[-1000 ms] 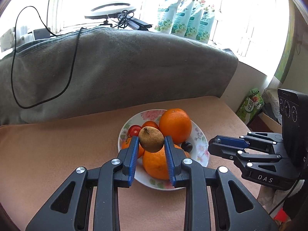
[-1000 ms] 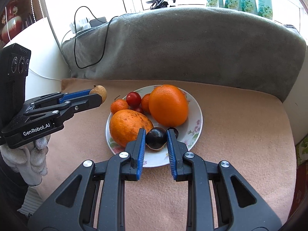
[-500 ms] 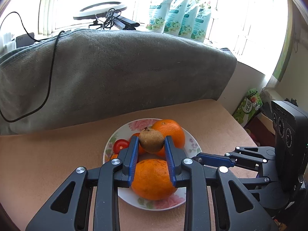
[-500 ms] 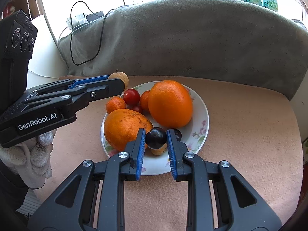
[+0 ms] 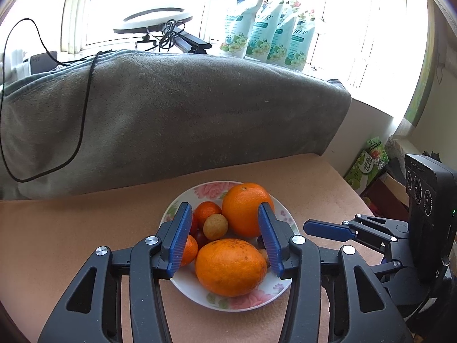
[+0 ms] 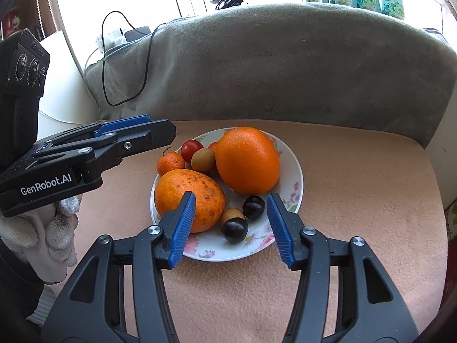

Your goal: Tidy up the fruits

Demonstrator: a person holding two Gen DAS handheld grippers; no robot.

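Floral plate holds all fruit: two large oranges, small mandarin at left rim, cherry tomato, tan longan, two dark plums at near rim.

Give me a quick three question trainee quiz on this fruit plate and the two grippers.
1. True or false: the left gripper is clamped on a fruit.
2. How many large oranges lie on the plate?
3. The dark plum nearest the right gripper lies: A) on the plate, B) on the cloth.

Key: 1 false, its jaws are opening with nothing pressed between them; 2 two; 3 A.
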